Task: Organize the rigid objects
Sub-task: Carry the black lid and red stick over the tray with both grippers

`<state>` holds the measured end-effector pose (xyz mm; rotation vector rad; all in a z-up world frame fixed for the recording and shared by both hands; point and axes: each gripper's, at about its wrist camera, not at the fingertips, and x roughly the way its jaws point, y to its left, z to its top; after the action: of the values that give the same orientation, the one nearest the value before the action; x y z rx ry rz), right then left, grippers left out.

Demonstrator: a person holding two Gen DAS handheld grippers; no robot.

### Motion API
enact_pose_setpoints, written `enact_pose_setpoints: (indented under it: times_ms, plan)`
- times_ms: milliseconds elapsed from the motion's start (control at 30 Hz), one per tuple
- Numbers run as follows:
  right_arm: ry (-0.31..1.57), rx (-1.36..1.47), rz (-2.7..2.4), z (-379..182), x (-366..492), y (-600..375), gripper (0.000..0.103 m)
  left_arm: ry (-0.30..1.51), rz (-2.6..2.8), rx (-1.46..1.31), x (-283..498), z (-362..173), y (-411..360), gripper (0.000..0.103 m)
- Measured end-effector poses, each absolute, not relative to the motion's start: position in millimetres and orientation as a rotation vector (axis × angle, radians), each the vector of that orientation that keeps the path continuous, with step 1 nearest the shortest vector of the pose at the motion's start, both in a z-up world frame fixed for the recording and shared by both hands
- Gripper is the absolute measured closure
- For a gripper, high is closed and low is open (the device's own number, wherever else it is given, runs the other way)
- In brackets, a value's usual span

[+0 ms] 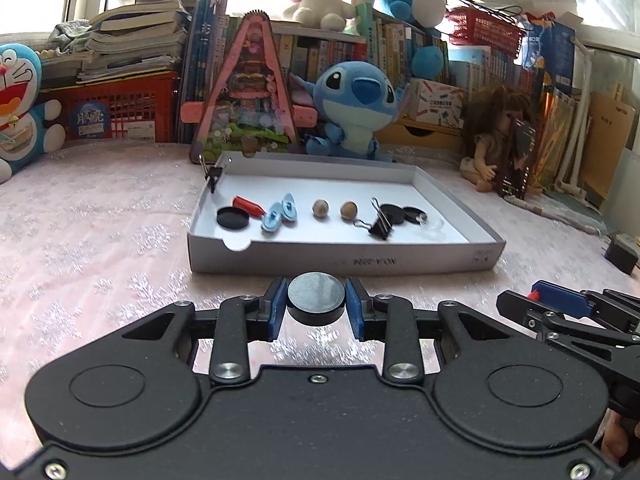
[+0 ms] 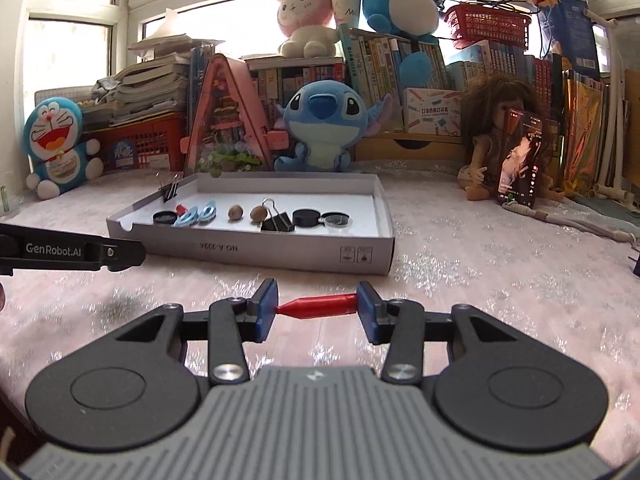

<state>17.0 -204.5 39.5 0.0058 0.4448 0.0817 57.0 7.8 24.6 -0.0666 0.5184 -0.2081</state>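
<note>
Both tools are loaded and short of the box: the left tool [image 1: 316, 306] is clamped on a black round disc [image 1: 316, 294], the right tool [image 2: 317, 307] clamped end to end on a red bullet-shaped piece [image 2: 320, 304], both carried above the pink desk [image 1: 100, 220] with the white box lid [image 1: 340, 258] at twelve o'clock. Looks like the delivery step; next, each piece needs lifting over the near wall and setting beside its match. Inside the box I count two loose black discs [image 1: 233, 217], one red piece [image 1: 248, 205], two blue doll shoes [image 1: 280, 213], two brown balls [image 1: 321, 208], two binder clips [image 1: 380, 224], one of them clipped on the far-left wall, and a clear piece at three o'clock that I can't identify.
</note>
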Motion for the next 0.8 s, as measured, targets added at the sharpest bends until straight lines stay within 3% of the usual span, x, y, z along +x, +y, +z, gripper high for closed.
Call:
enact_pose_setpoints:
  times_ms: [800]
  plan:
    - [0.402, 0.023, 0.045, 71, 65, -209, 0.055, 0.453, -0.181, -0.088, 97, 61, 16, 0.073]
